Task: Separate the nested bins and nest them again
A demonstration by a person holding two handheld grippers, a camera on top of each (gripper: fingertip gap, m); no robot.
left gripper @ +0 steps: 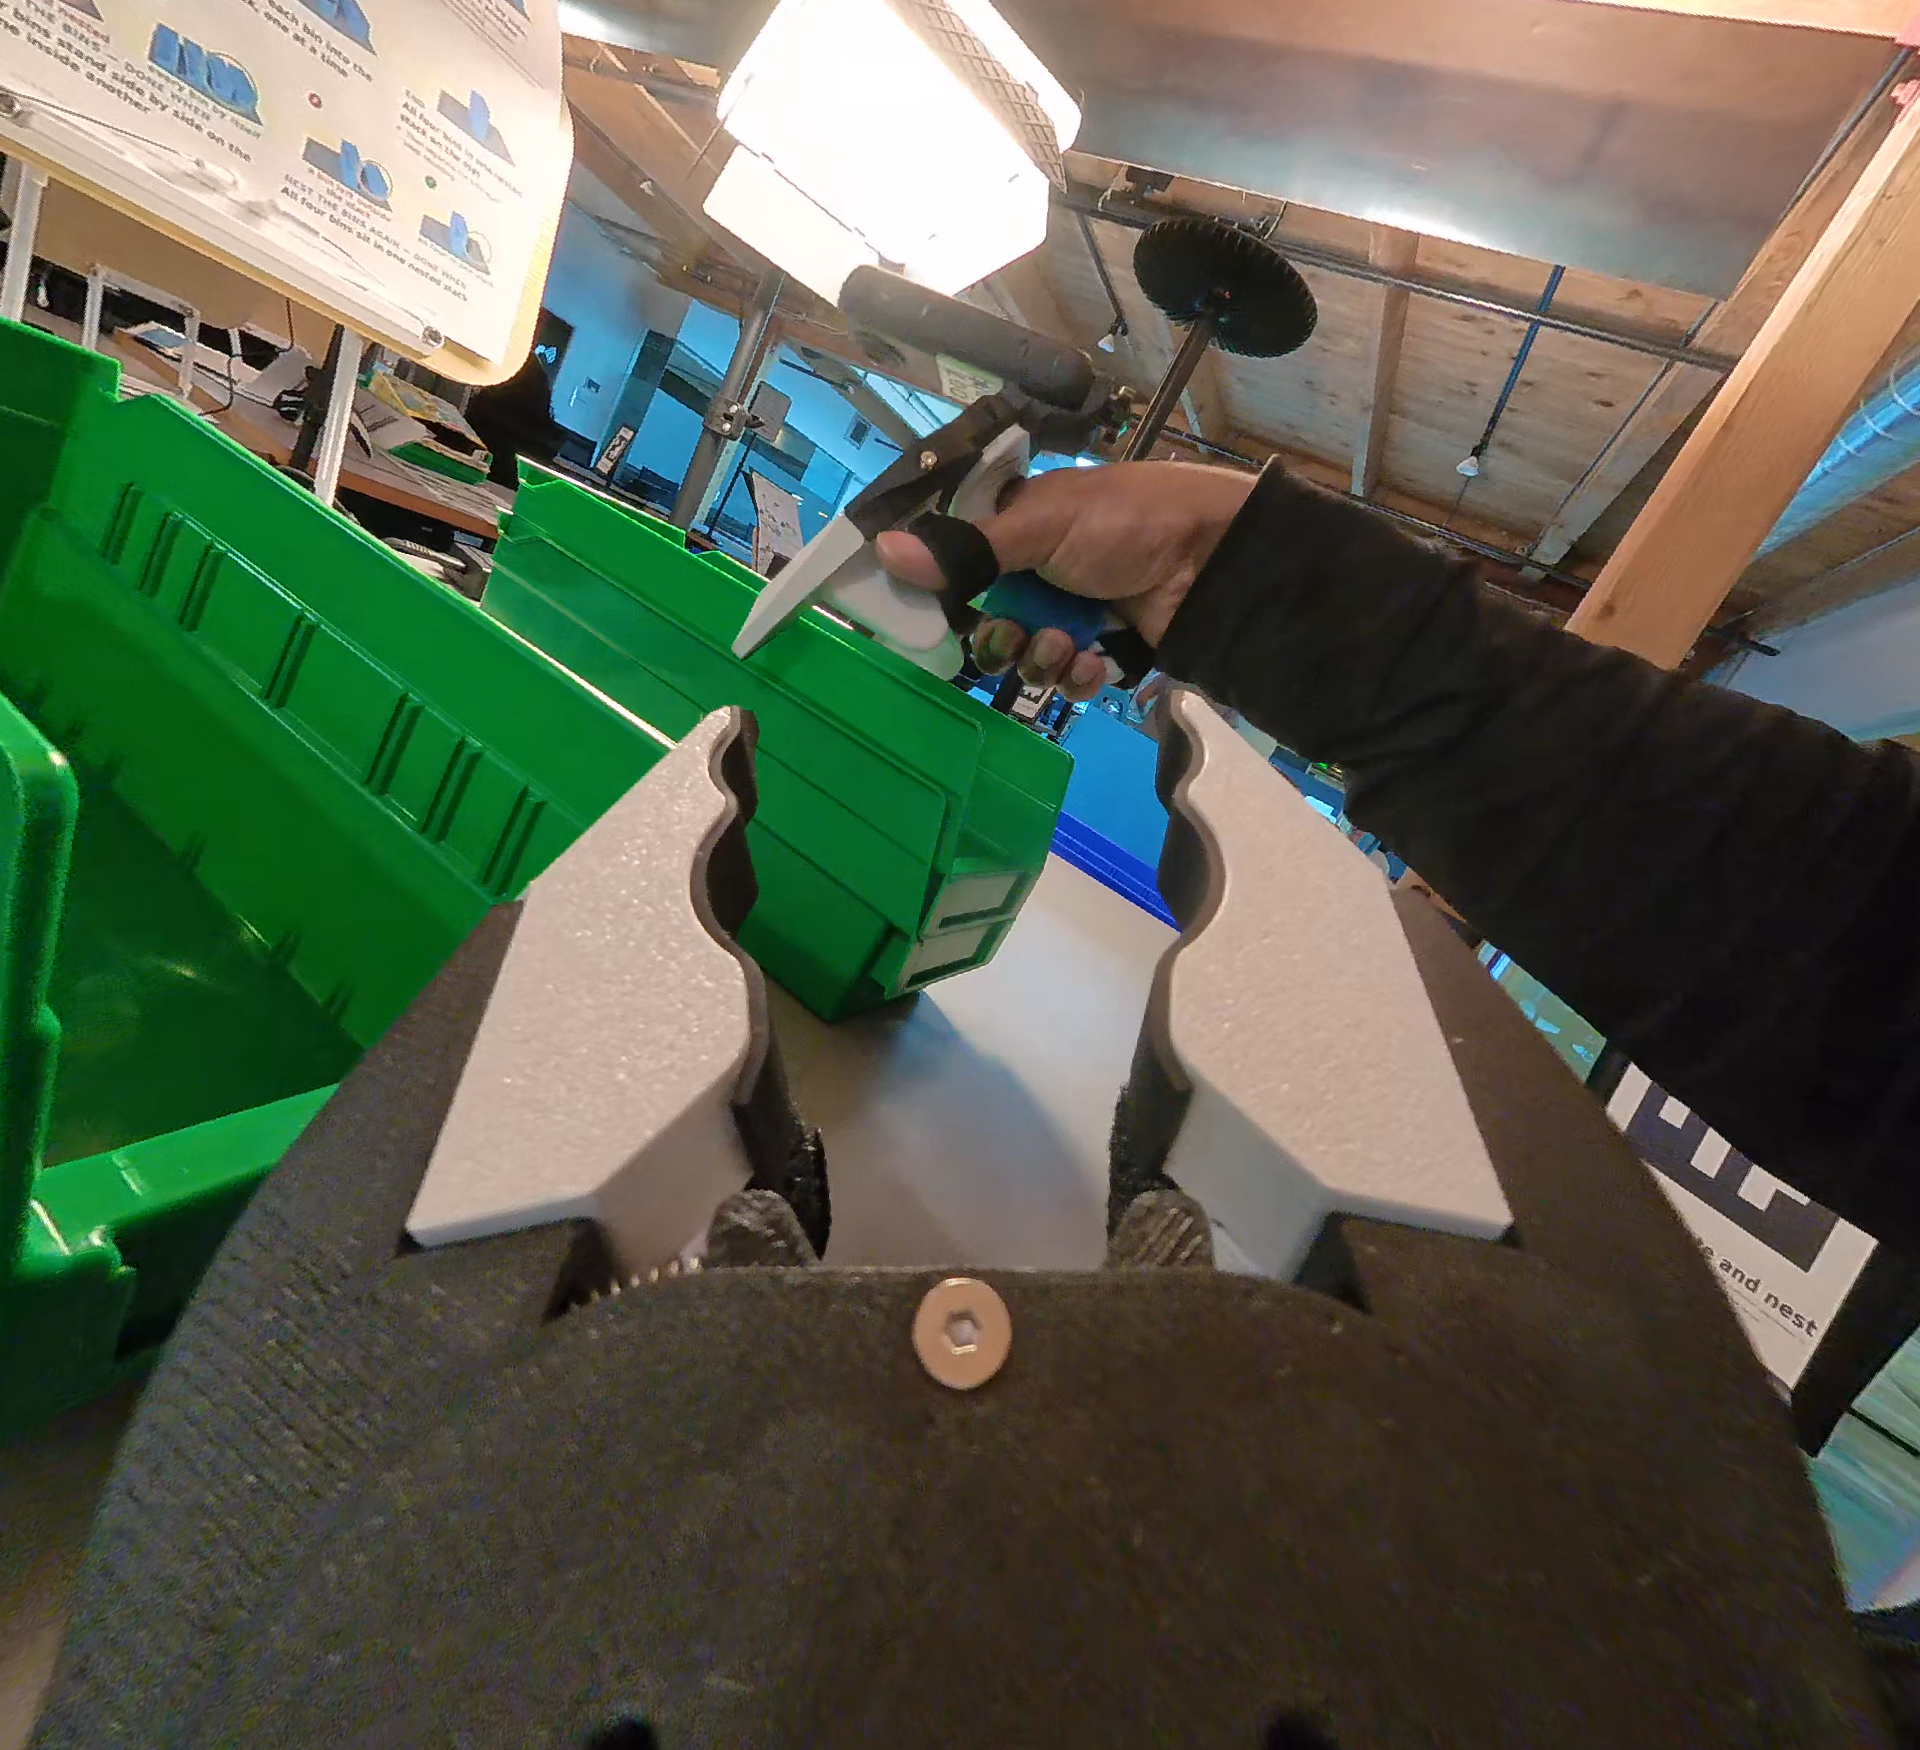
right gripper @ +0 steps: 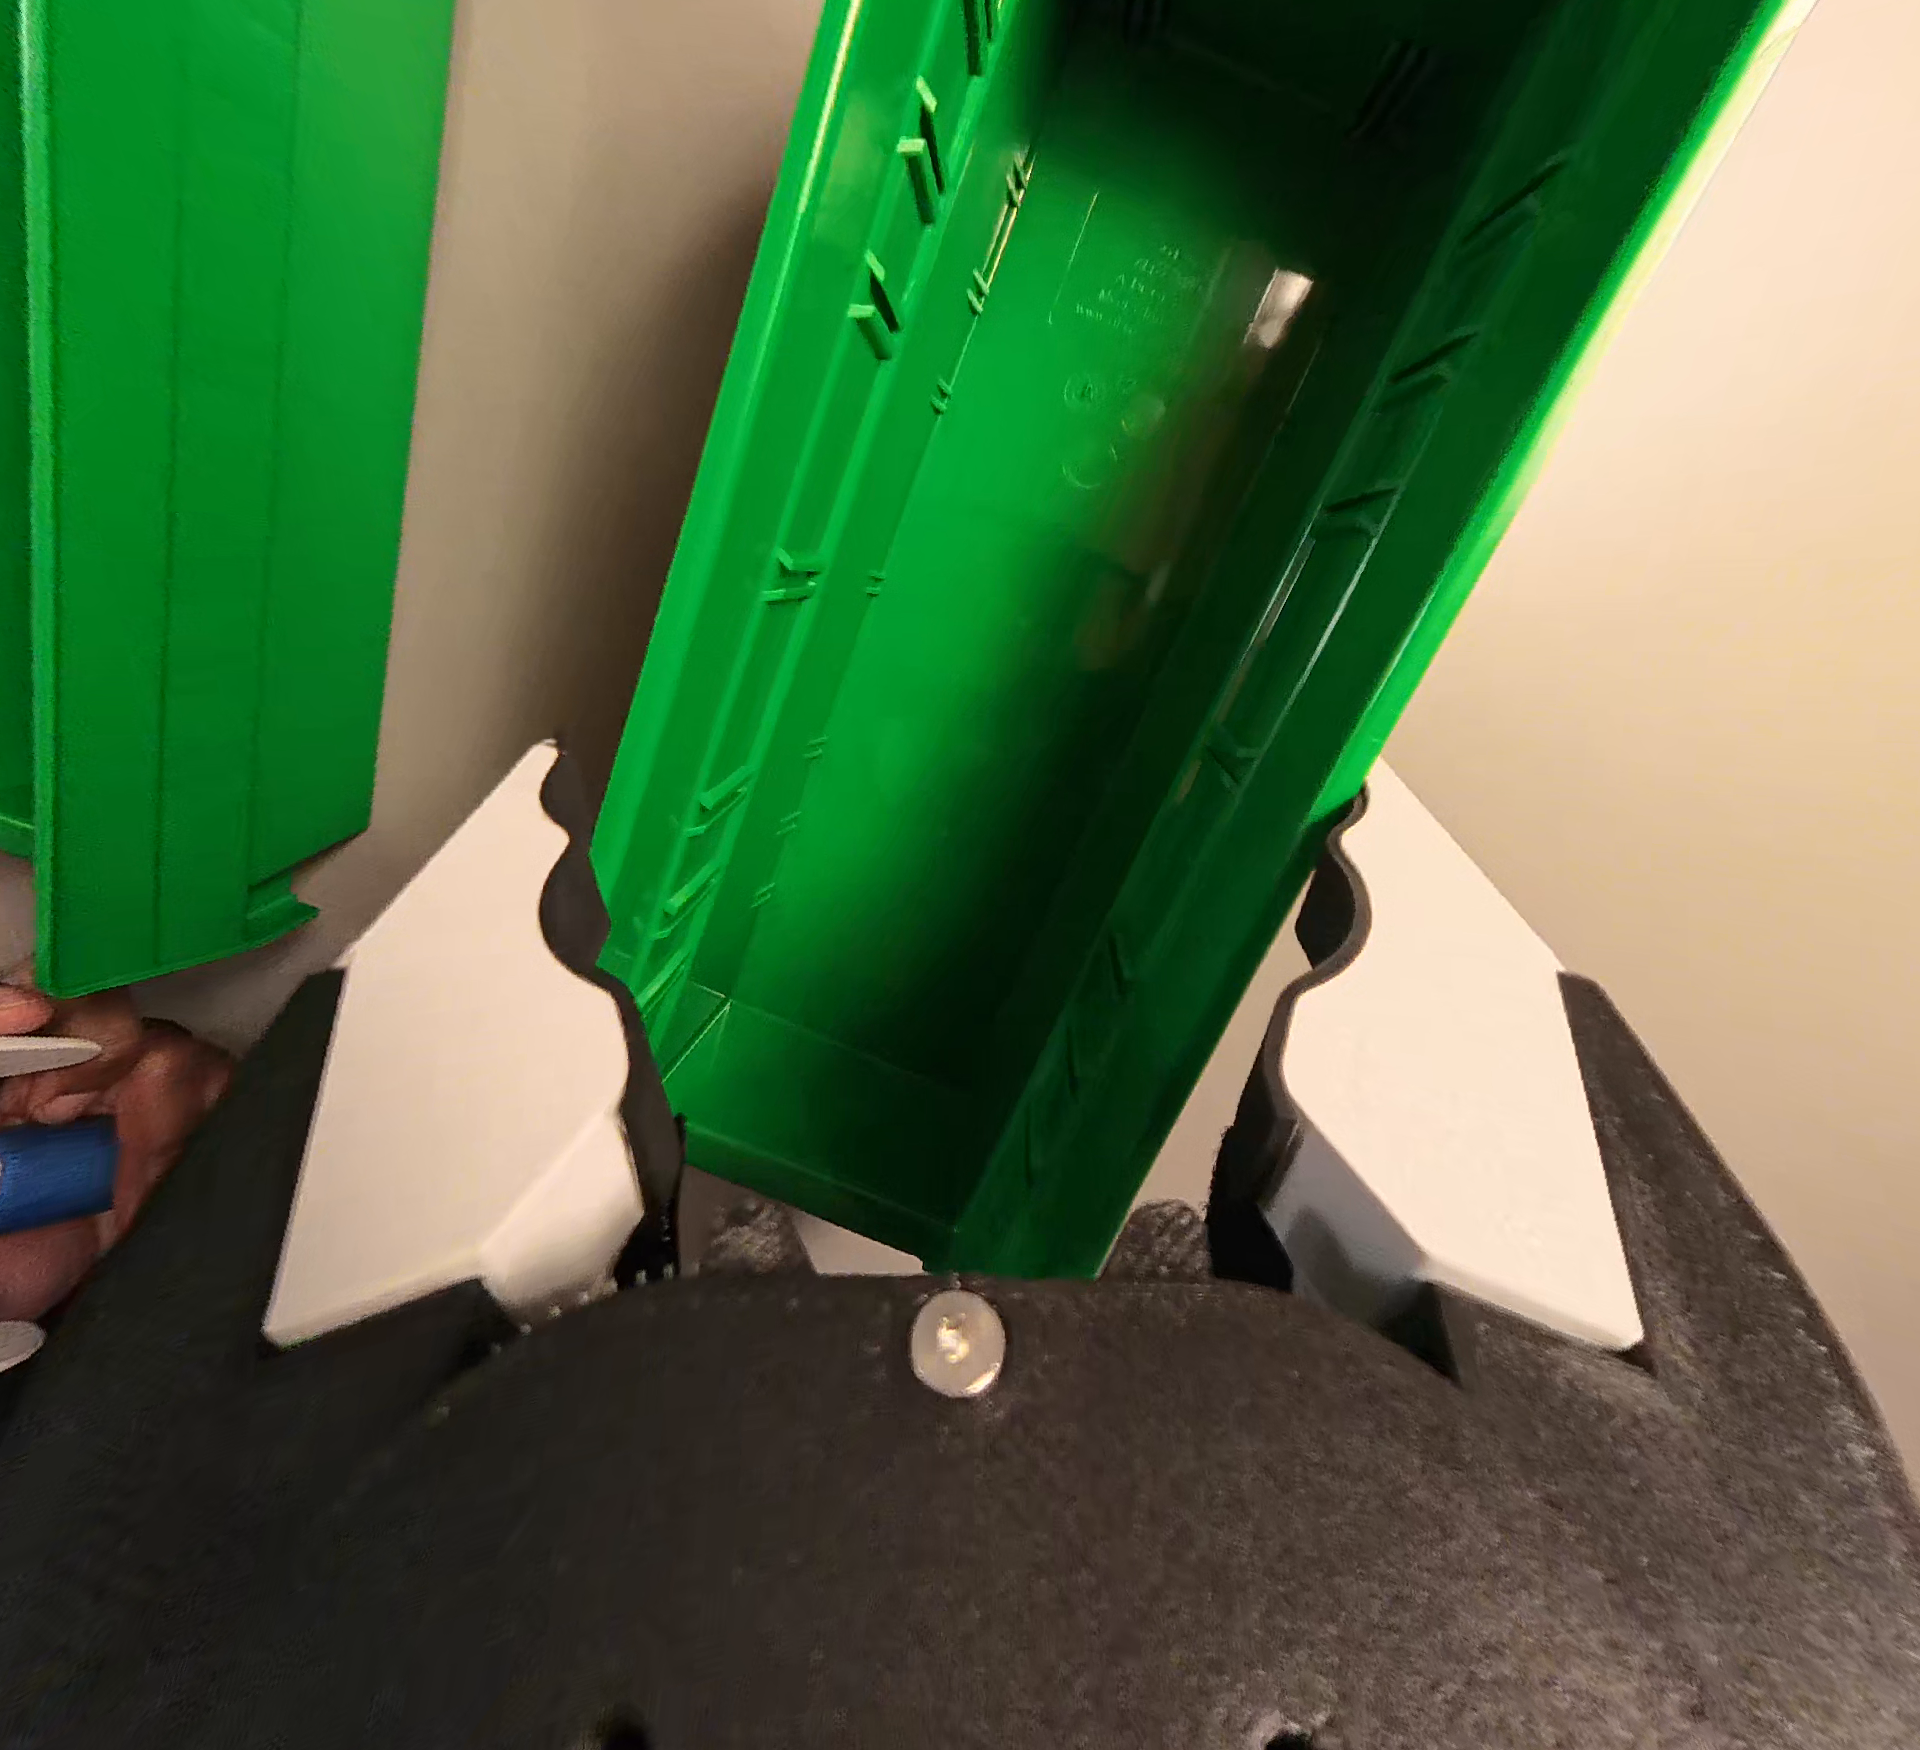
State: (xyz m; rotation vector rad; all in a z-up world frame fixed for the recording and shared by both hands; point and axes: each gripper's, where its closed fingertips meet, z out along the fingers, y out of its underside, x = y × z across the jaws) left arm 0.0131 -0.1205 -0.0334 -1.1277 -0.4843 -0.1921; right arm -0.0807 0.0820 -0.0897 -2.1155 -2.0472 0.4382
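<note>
While the right gripper (right gripper: 951, 869) straddles one green bin (right gripper: 1091, 505) across its width, the relation that matters is the fit: the bin's long axis runs straight ahead from the gripper, canted slightly right, its open interior facing the camera. Fingers: pale grey wedges with black wavy pads (right gripper: 582, 879). The left pad lies against the bin's outer wall; the right tip meets the opposite rim, with a gap lower down, so whether the grip is firm cannot be told. Bin: smooth glossy moulded plastic, ribbed inner walls, embossed floor panel. Just beside it on the left, apart, stands a second green bin (right gripper: 208, 453), over a plain matte tabletop (right gripper: 1662, 557). Left gripper (left gripper: 951, 734): fingers spread, nothing between them, resting low and near two nested bins (left gripper: 862, 827); a further open bin (left gripper: 260, 817) sits at its left. Beyond: the person's right hand (left gripper: 1101, 557) on the right gripper's blue handle, an instruction board (left gripper: 291, 38), a bright lamp panel (left gripper: 894, 90), timber beams. Judged step: carrying a single bin, the right arm being nearer.
</note>
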